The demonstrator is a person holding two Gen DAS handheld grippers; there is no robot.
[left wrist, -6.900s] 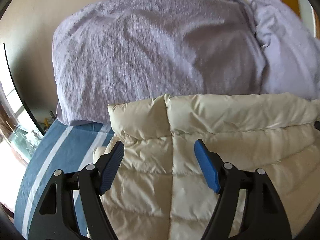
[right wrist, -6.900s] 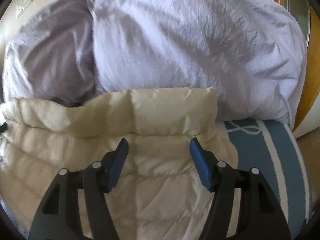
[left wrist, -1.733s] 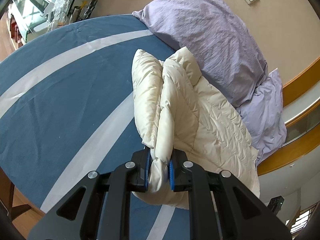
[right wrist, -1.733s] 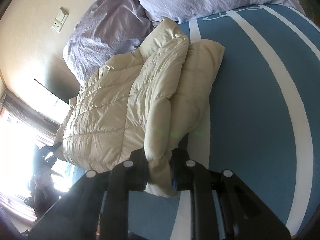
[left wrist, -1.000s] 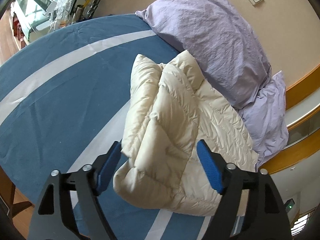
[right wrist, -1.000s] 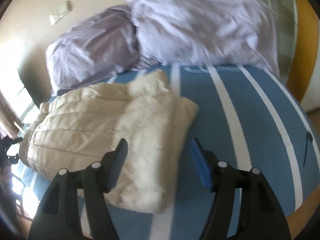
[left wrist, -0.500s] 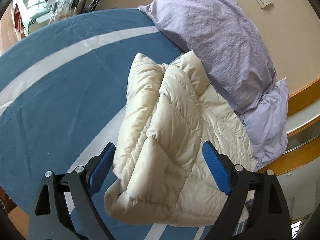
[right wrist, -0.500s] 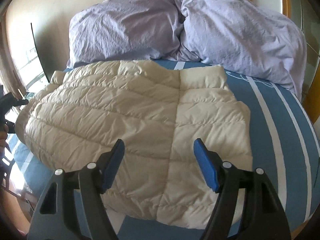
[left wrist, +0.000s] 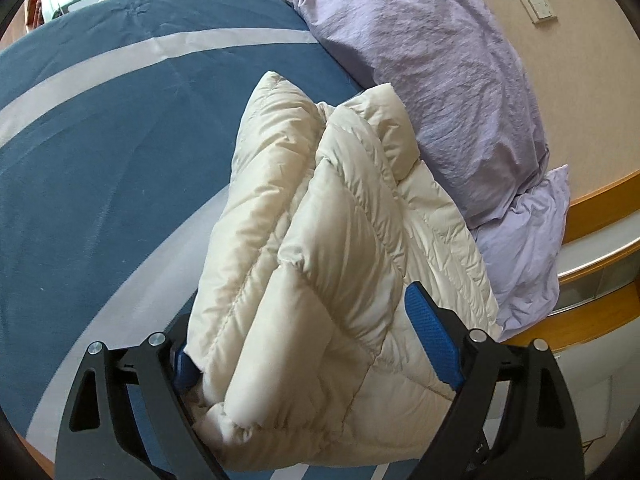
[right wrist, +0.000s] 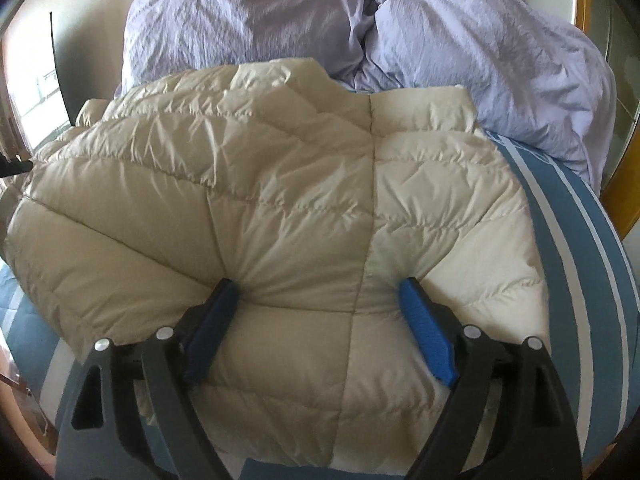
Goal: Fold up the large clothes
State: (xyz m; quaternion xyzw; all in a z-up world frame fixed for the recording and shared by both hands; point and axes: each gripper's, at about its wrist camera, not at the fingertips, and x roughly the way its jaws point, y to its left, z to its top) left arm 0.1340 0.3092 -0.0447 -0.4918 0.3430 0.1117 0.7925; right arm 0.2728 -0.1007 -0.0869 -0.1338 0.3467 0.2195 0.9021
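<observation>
Blue bed (left wrist: 100,160) (white-striped) carries cream puffer jacket (left wrist: 320,240) and lilac pillows (right wrist: 500,48).

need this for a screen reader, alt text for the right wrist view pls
A folded cream puffer jacket lies on a blue white-striped bedsheet, the right gripper pressing into it, jaws opening. Two lilac pillows sit behind.

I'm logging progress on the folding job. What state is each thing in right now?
cream puffer jacket: folded over in layers, lying on the bed.
left gripper: open, straddling the jacket's folded end.
right gripper: jaws opening, fingertips denting the jacket's top.
purple pillows: rumpled, propped at the bed's head.
blue striped bedsheet: spread flat.
</observation>
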